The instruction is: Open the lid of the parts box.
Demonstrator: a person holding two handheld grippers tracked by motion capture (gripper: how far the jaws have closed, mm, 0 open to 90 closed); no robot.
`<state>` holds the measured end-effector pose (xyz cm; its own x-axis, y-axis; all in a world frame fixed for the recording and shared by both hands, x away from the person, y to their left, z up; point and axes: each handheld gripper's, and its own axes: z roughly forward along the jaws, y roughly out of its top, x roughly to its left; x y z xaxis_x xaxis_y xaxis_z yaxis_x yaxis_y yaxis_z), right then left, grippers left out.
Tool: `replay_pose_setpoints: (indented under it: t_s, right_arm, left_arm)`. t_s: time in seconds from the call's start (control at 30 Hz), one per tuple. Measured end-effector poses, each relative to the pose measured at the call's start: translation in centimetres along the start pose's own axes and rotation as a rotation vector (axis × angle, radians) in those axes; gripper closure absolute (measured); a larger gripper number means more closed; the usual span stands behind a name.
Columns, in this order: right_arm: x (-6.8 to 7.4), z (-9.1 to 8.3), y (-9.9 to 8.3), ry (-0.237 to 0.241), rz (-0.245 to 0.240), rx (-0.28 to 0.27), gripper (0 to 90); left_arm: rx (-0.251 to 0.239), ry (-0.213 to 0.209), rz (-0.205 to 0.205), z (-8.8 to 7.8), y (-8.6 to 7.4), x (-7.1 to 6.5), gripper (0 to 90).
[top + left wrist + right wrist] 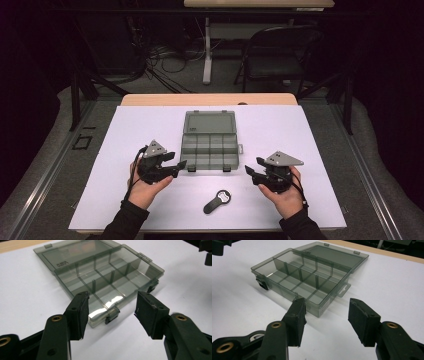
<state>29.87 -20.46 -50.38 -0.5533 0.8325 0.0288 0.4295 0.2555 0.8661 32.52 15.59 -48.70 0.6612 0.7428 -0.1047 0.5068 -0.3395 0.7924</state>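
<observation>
Lettering on organizer box [100, 285] lid is unreadable.

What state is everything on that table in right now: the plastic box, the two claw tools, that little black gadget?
Compartment box: lid open and laid flat, compartments empty.
Box latches: undone.
Left gripper: open, holding nothing, at the box's near left corner.
Right gripper: open, holding nothing, near the box's near right corner.
Black gadget: lying flat on the white table, untouched, between the hands.
Folding chair: unfolded, standing behind the table.
</observation>
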Motion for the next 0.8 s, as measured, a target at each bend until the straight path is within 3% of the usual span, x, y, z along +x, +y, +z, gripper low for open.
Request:
replay_pose_setpoints:
  t_s: [0.3, 0.8]
  right_arm:
    - [0.1, -0.1, -0.2, 0.006, -0.017, 0.012, 45.9]
    - [-0.5, -0.3, -0.8, 0.003, 0.007, 0.013, 45.8]
  left_arm:
    - [0.04, -0.041, 0.025, 0.5, -0.2, -1.5, 43.8]
    - [0.116, -0.082, 0.058, 1.5, 0.0, -3.0, 44.2]
